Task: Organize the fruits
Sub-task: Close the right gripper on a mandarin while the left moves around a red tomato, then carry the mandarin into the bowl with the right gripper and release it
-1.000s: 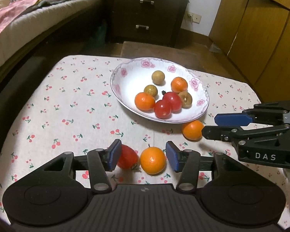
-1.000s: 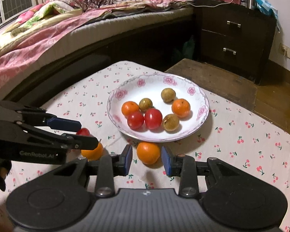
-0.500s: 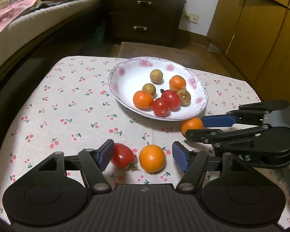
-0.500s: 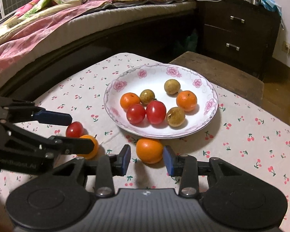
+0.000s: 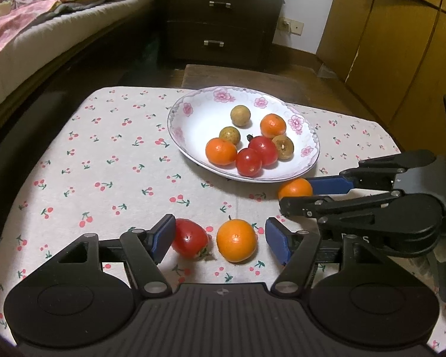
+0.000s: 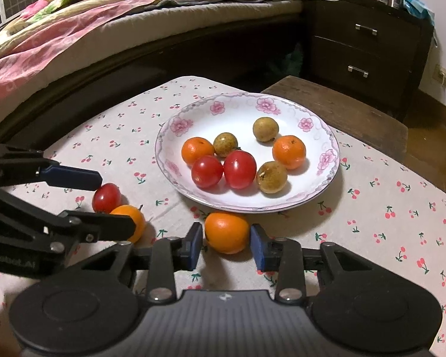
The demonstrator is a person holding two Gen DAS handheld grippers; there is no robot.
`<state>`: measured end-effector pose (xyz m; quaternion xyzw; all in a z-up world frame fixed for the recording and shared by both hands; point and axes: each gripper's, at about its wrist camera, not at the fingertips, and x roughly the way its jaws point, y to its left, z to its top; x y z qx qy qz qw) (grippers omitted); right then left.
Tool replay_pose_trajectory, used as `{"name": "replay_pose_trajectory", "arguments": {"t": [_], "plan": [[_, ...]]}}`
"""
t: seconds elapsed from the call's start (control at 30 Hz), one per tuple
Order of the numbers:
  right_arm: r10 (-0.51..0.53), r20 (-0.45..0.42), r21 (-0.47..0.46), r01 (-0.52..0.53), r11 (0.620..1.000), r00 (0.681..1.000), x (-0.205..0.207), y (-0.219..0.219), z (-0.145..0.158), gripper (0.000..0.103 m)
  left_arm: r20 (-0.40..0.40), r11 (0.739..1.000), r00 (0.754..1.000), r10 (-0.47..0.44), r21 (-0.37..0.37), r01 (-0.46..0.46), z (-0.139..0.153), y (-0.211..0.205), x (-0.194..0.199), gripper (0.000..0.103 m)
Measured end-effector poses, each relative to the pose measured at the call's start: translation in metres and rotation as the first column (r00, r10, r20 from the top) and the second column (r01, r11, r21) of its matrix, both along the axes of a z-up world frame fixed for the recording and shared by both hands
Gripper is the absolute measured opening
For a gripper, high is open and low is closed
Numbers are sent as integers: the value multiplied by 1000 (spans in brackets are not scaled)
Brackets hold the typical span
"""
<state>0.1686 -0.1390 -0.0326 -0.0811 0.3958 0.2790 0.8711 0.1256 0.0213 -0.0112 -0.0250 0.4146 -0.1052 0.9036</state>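
**A:** Since the left gripper has just been opening its jaws, what sits between them now?

**B:** Two fruits: a tomato touching the left blue pad, and an orange just beside it, apart from the right pad. A second ago the jaws are narrower, with the orange alone between them and the tomato behind the left pad. Now they stand roughly half open and grip nothing.

**A:** And the right gripper?

**B:** It has dropped lower towards a second orange, which lies on the surface right against the near rim of the plate. The jaws are fairly narrow and straddle that orange. The left pad looks just clear of it; the right pad is very close or touching. I cannot tell whether they press on it yet, and it is not lifted.

**A:** What does that mean for the sorting?

**B:** The plate already holds two oranges, two tomatoes and three small brown fruits. Three pieces remain on the cloth-covered surface, all near the plate. I judge the right side is about to close on its orange, while the left, having widened, still has to choose one of its pair.

**A:** Any risk?

**B:** Closing on both fruits at once could squeeze one out sideways.
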Motion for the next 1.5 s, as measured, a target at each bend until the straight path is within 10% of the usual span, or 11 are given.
{"name": "replay_pose_trajectory", "arguments": {"t": [0.8, 1.5], "plan": [[-20, 71, 112, 12, 994, 997, -5, -9, 56, 24, -45, 992, 995, 92, -83, -96, 0, 17, 3, 63], [-106, 59, 79, 102, 992, 993, 50, -15, 23, 24, -101, 971, 987, 128, -191, -146, -2, 22, 3, 59]]}}
